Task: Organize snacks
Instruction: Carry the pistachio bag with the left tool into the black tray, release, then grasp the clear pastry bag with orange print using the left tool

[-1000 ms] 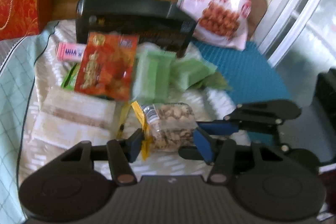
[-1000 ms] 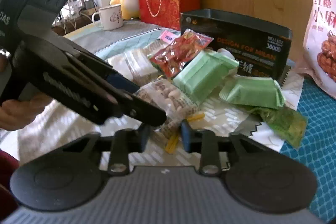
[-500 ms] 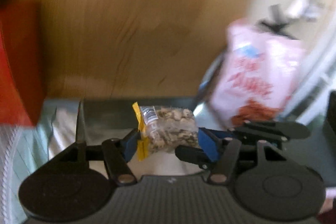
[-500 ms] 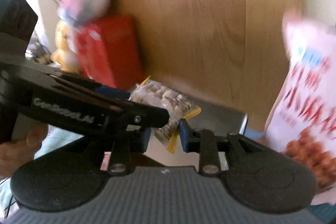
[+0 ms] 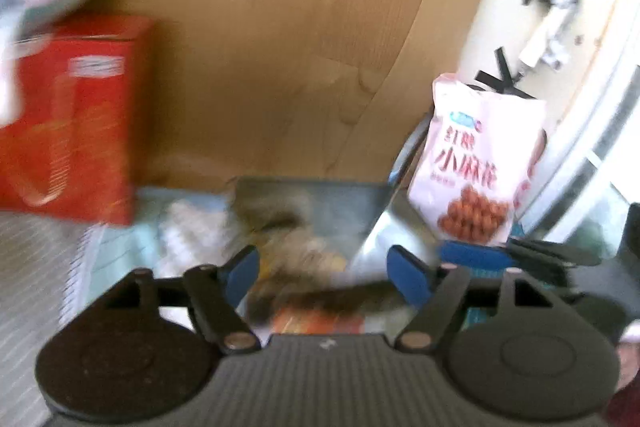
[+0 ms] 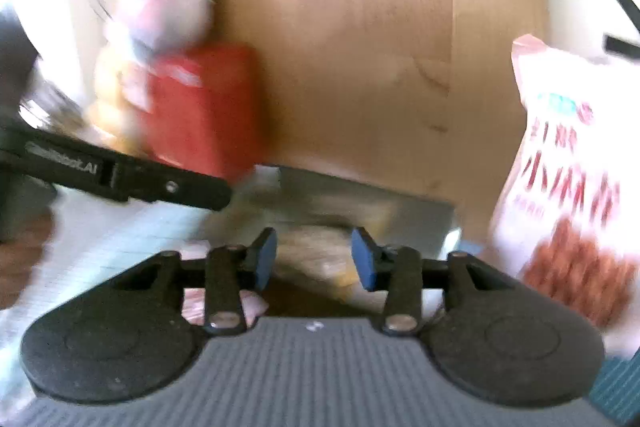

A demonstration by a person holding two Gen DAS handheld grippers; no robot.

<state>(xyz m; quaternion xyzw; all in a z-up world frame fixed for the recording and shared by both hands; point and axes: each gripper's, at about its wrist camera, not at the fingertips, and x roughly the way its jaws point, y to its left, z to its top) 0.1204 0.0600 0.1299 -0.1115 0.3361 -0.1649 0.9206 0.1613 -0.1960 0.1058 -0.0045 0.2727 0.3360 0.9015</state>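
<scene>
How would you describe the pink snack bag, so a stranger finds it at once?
Start at the wooden panel at the back. At its right edge the pink snack bag stands upright beside the open dark box. It alone shows red characters and brown round snacks; the gift bag opposite is plain red.

Sunlit wooden panel (image 5: 280, 47) behind.

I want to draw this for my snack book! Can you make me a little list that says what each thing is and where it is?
left gripper: open; jaws have just been opening
right gripper: open; jaws have just been opening
nut packet: blurred, beyond the left gripper's pads, over the dark box
dark box: open-topped, against the wooden panel
pink snack bag: upright, right of the box
red gift bag: left of the box
wooden panel: behind everything
</scene>
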